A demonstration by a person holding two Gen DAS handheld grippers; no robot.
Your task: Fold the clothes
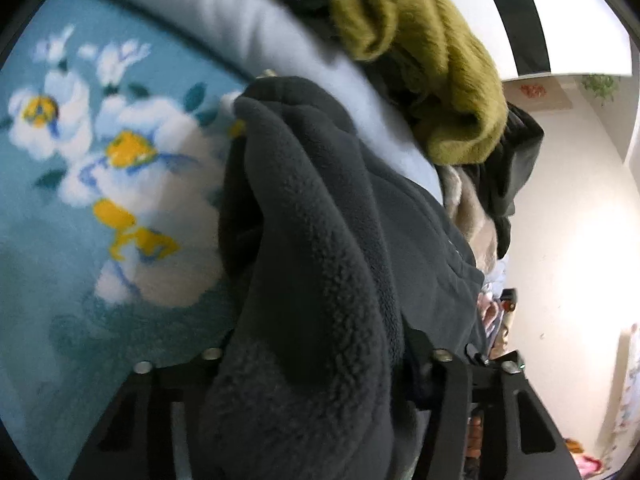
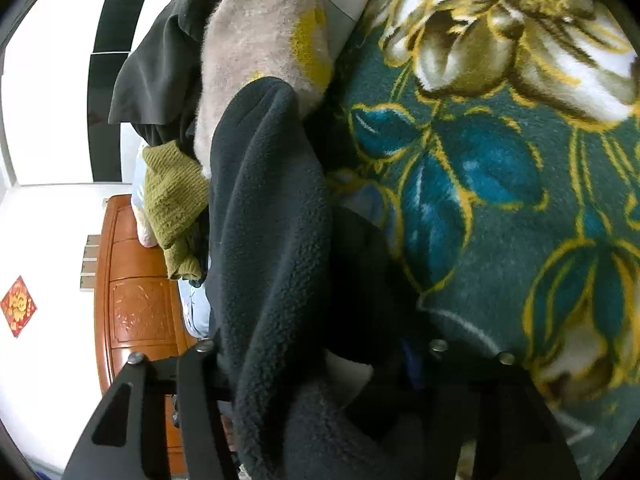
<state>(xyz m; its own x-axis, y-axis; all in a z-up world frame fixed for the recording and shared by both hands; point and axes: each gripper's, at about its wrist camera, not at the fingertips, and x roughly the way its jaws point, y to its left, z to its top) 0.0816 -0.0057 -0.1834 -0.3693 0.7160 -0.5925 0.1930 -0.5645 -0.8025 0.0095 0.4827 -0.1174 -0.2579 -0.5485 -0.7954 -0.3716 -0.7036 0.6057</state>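
The left gripper is pinching a thick fold of dark grey fleece garment, raised over a teal floral blanket. The right gripper clamps the same fleece above the blanket's dark green floral part. Beyond lie an olive knit and a beige fuzzy garment.
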